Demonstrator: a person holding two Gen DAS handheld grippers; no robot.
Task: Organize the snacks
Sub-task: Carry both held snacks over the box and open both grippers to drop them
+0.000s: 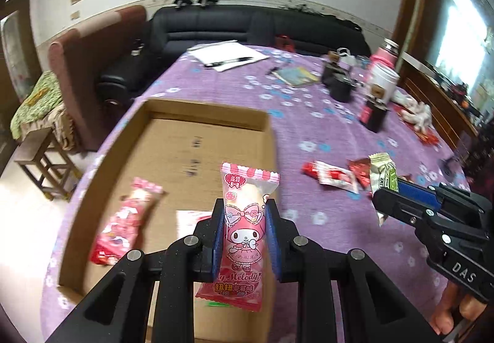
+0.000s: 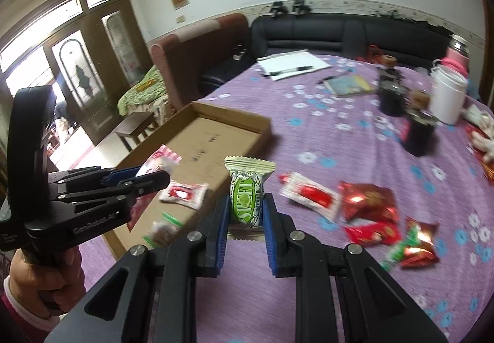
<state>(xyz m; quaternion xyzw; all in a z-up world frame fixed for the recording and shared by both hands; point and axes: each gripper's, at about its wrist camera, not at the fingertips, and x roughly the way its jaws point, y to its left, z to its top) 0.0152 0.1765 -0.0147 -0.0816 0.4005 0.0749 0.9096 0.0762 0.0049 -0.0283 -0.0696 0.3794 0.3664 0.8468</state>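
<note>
My left gripper (image 1: 245, 213) is shut on a pink My Melody snack packet (image 1: 245, 225) and holds it upright over the near right part of the shallow cardboard box (image 1: 173, 108). A red-pink packet (image 1: 126, 219) lies inside the box at the left. My right gripper (image 2: 246, 204) is shut on a green and cream snack packet (image 2: 247, 194), held above the purple tablecloth just right of the box (image 2: 228, 117). The right gripper also shows in the left wrist view (image 1: 383, 191), and the left gripper shows in the right wrist view (image 2: 154, 177).
Loose red and white packets (image 2: 311, 193) and red foil packets (image 2: 367, 199) lie on the purple cloth (image 2: 339, 142) right of the box. Black jars (image 2: 418, 131), a white tub (image 2: 447, 95), a book (image 2: 350, 85) and papers (image 2: 293, 65) stand farther back. A black sofa lies beyond.
</note>
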